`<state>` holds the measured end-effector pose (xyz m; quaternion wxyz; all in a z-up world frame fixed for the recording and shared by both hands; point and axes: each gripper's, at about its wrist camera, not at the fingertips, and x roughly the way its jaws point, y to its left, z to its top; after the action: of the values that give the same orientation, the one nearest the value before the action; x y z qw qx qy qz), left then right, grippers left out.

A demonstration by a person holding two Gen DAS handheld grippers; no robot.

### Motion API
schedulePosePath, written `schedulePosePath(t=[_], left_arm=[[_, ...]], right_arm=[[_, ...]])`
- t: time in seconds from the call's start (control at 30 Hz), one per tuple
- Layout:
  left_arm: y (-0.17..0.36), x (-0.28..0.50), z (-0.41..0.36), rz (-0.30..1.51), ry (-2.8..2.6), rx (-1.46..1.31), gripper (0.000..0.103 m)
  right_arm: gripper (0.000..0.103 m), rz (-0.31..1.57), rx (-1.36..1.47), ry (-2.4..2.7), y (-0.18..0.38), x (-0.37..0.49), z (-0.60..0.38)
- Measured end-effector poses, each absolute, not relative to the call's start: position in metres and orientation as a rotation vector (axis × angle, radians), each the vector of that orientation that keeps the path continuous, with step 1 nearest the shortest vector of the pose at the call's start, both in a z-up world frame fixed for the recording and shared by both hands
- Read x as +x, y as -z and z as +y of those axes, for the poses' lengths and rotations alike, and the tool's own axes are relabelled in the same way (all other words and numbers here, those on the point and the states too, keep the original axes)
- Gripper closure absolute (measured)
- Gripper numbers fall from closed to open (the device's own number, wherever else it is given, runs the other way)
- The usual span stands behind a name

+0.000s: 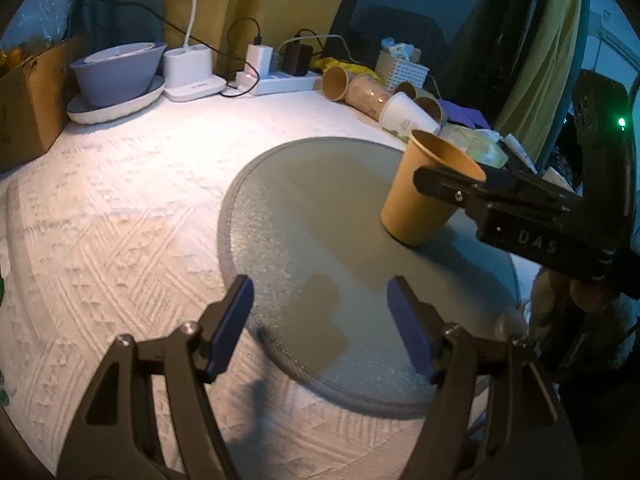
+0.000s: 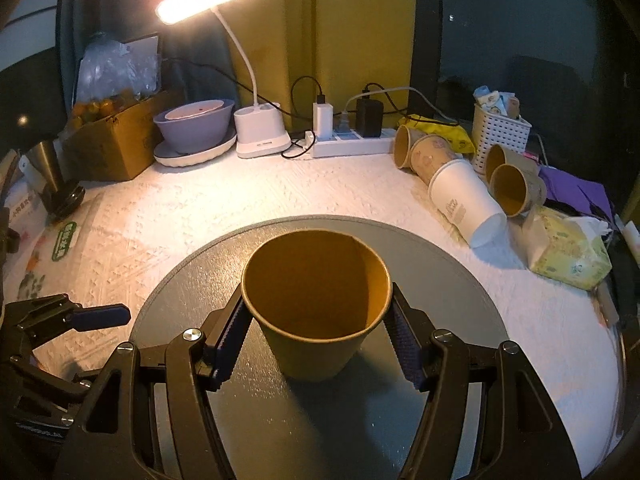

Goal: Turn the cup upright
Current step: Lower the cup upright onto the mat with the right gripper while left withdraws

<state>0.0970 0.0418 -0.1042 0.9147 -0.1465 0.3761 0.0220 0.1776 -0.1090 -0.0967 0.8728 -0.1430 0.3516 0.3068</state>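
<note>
A brown paper cup [image 2: 316, 308] stands upright, mouth up, on the round grey mat [image 2: 460, 288]. My right gripper [image 2: 318, 340] has its two fingers against the cup's sides, just below the rim, shut on it. In the left wrist view the same cup [image 1: 424, 192] stands at the mat's [image 1: 320, 220] right side with the right gripper's finger across its rim. My left gripper [image 1: 320, 328] is open and empty, low over the mat's near edge, left of the cup. It also shows at the left edge of the right wrist view [image 2: 100, 316].
Several paper cups [image 2: 460, 188] lie on their sides at the back right, beside a white basket [image 2: 500, 132] and a tissue pack [image 2: 568, 252]. A lit desk lamp [image 2: 260, 136], power strip [image 2: 352, 144], stacked bowls [image 2: 196, 132] and a cardboard box [image 2: 112, 144] line the back.
</note>
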Motion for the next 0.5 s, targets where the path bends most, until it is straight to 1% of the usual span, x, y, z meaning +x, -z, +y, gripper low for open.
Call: schedulePosePath(t=[0.33,0.5], left_arm=[[0.102,0.09,0.038,0.77,-0.064,-0.285,0.032],[0.099,0.085,0.035,0.76,-0.071,-0.273,0.032]], right_arm=[[0.035,0.75,-0.297,-0.607,0.101,0.169,-0.116],[0.033,0.746,-0.284,-0.597,0.098,0.162,-0.124]])
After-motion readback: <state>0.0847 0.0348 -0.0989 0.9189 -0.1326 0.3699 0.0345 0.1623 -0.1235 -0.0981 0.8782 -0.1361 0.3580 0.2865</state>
